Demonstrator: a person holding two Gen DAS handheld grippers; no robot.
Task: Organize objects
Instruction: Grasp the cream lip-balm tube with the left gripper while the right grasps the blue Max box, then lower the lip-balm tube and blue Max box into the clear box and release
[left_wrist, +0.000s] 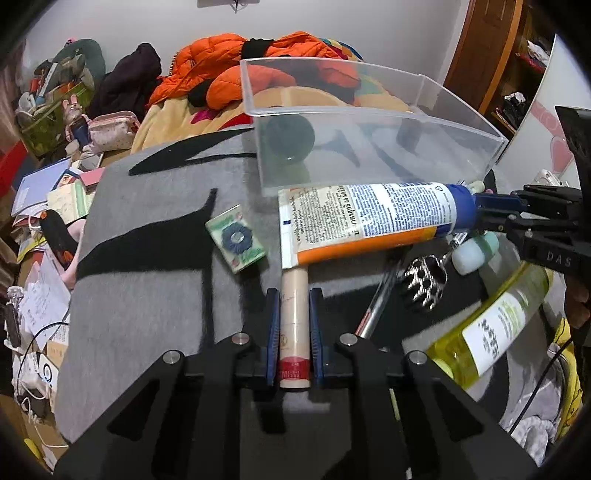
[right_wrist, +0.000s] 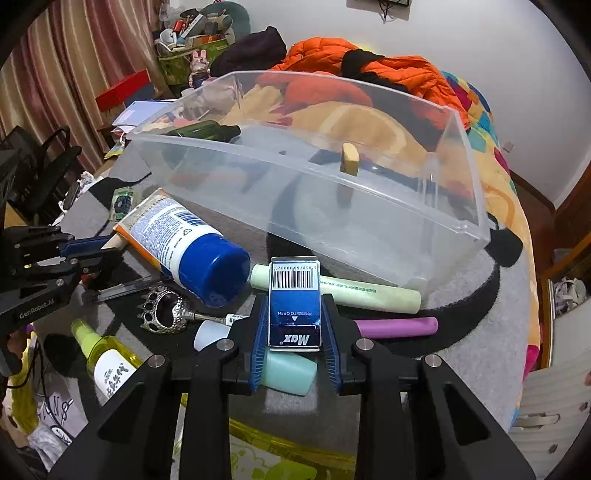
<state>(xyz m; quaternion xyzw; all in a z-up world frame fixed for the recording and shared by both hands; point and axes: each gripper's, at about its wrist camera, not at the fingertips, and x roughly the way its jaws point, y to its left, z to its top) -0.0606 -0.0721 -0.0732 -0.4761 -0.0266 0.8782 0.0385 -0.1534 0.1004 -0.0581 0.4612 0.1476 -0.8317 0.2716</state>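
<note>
My left gripper (left_wrist: 293, 295) is shut on a beige tube with a red band (left_wrist: 294, 328), lying on the grey mat; its far end goes under the big blue-capped tube (left_wrist: 373, 221). My right gripper (right_wrist: 294, 306) is shut on a small blue box marked "Max" (right_wrist: 294, 306), held over a mint bottle (right_wrist: 290, 371). A clear plastic bin (right_wrist: 306, 192) stands beyond, also in the left wrist view (left_wrist: 369, 147); a dark green bottle (right_wrist: 207, 130) and a small yellow piece (right_wrist: 349, 158) show through it. The right gripper shows in the left wrist view (left_wrist: 495, 212). The left gripper shows in the right wrist view (right_wrist: 99, 254).
On the mat lie a green packet (left_wrist: 235, 239), a silver claw-shaped tool (right_wrist: 164, 310), a yellow spray bottle (right_wrist: 105, 360), a pale green tube (right_wrist: 340, 290), a purple tube (right_wrist: 397, 326) and a pen (right_wrist: 125, 288). Orange jacket (left_wrist: 236, 62) and clutter lie beyond on the bed.
</note>
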